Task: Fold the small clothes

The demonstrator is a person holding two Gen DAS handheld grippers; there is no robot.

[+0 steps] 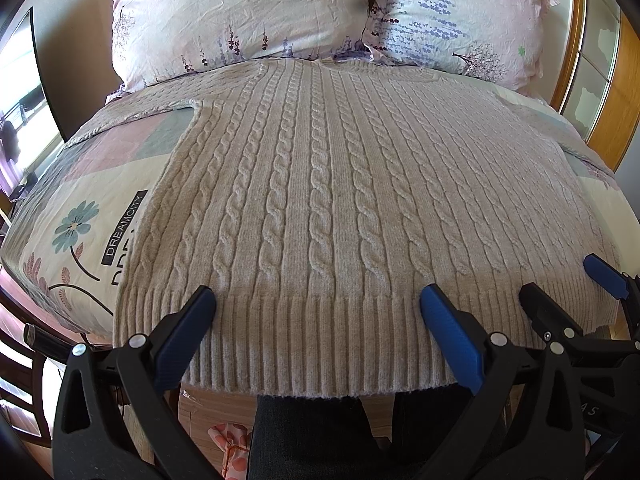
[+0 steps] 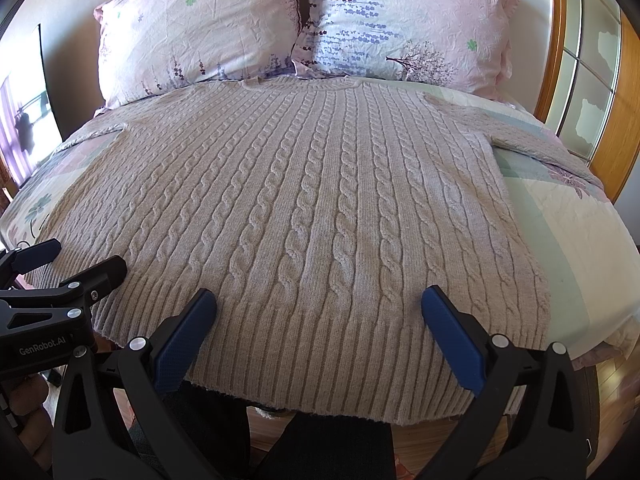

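A beige cable-knit sweater (image 1: 320, 184) lies flat on the bed, neck toward the pillows, ribbed hem hanging over the near edge; it also shows in the right wrist view (image 2: 312, 208). Its sleeves spread out to both sides. My left gripper (image 1: 316, 304) is open, its fingers spread just above the hem's left half. My right gripper (image 2: 318, 304) is open above the hem's right half. The right gripper also shows at the right of the left wrist view (image 1: 568, 280), and the left gripper shows at the left of the right wrist view (image 2: 80, 256). Neither holds anything.
Two floral pillows (image 1: 240, 16) (image 2: 400, 20) lean at the head of the bed. A patterned quilt (image 1: 72, 232) (image 2: 560, 220) covers the bed. A wooden-framed glass panel (image 2: 580, 60) stands at the right. Dark trousers (image 1: 312, 432) and wooden floor show below the hem.
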